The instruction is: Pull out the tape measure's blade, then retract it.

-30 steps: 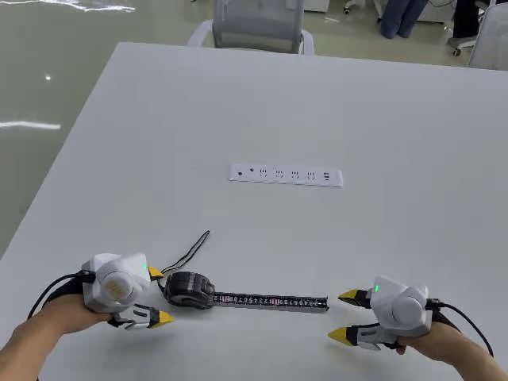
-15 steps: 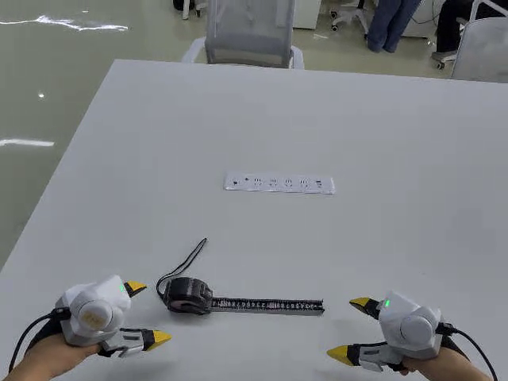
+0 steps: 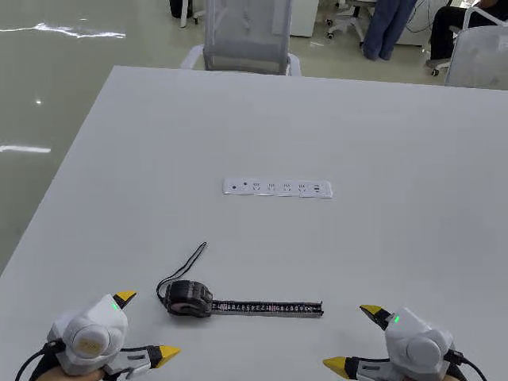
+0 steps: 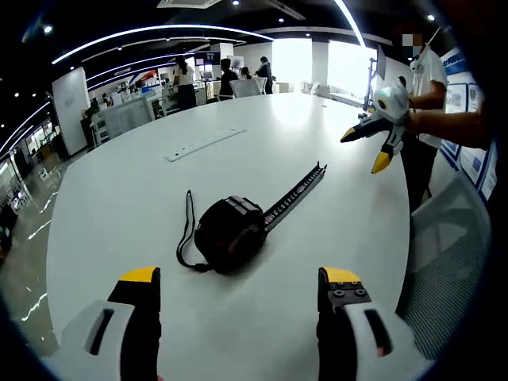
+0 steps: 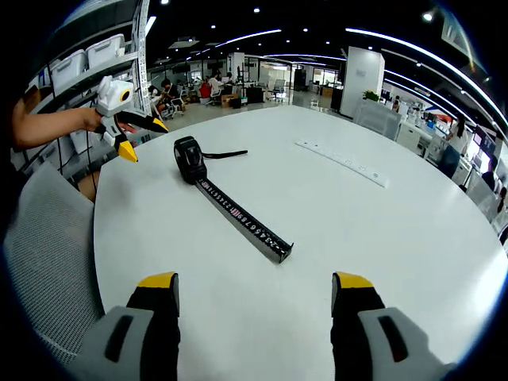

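Tape measure [image 3: 189, 298]: black case lies on the tabletop [image 3: 341, 119], near the front edge, left of centre.
Blade [image 3: 268, 307]: pulled out, flat along the front edge.
Left gripper [image 3: 148, 324]: fingers [image 3: 163, 352] wide, empty, near the case.
Right gripper [image 3: 351, 337]: fingers wide, empty, near the blade tip.

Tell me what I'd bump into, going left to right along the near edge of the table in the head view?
left tool → tape measure case → blade, pulled out flat on the table → right tool
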`<state>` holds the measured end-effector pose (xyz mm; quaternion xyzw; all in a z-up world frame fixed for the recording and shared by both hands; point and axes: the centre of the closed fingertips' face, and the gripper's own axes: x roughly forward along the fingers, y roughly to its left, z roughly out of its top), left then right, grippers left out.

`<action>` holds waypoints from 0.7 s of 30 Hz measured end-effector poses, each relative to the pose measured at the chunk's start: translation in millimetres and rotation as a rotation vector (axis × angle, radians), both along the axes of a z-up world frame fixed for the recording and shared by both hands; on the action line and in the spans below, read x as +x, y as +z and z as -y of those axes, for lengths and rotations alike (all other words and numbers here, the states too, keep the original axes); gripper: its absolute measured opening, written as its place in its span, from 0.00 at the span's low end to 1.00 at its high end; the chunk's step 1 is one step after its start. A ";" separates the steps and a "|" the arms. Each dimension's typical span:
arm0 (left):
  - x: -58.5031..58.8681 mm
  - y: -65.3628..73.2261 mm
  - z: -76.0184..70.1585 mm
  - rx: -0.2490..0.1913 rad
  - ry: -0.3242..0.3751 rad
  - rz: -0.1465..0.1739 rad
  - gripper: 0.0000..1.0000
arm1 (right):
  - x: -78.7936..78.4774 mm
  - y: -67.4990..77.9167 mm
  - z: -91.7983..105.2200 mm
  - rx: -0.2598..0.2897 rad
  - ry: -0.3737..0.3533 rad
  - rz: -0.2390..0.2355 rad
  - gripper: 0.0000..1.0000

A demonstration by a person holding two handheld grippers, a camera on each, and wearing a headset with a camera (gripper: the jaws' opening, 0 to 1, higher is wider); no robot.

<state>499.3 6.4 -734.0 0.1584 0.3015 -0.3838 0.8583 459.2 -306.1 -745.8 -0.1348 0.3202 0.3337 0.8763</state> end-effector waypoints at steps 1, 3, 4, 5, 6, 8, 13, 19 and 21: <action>-1.0 0.6 0.0 0.000 0.004 0.003 0.82 | -0.6 1.0 -0.6 0.002 -0.008 0.002 0.81; -3.5 4.0 -0.6 0.000 0.014 0.011 0.83 | -1.4 2.7 -1.7 0.012 -0.029 0.007 0.82; -4.3 7.1 -1.2 -0.007 0.027 0.015 0.83 | -2.3 3.7 -3.6 0.018 -0.033 0.011 0.83; -4.3 7.2 -1.8 -0.011 0.033 0.016 0.83 | -3.0 4.1 -4.5 0.017 -0.036 0.013 0.84; -5.1 9.0 -2.0 -0.014 0.042 0.019 0.84 | -4.3 5.6 -6.9 0.021 -0.040 0.016 0.85; -6.8 11.4 -2.2 -0.007 0.049 0.025 0.86 | -4.9 6.8 -8.5 0.026 -0.050 0.019 0.86; -10.6 18.9 4.6 -0.002 0.060 0.060 0.89 | -4.5 14.0 -11.6 0.038 -0.094 0.044 0.90; -13.2 23.6 11.1 -0.031 0.086 0.063 0.93 | -9.8 15.4 -15.9 0.042 -0.132 0.047 0.91; -14.3 24.1 12.5 -0.029 0.086 0.067 0.94 | -11.7 15.0 -17.2 0.036 -0.131 0.049 0.92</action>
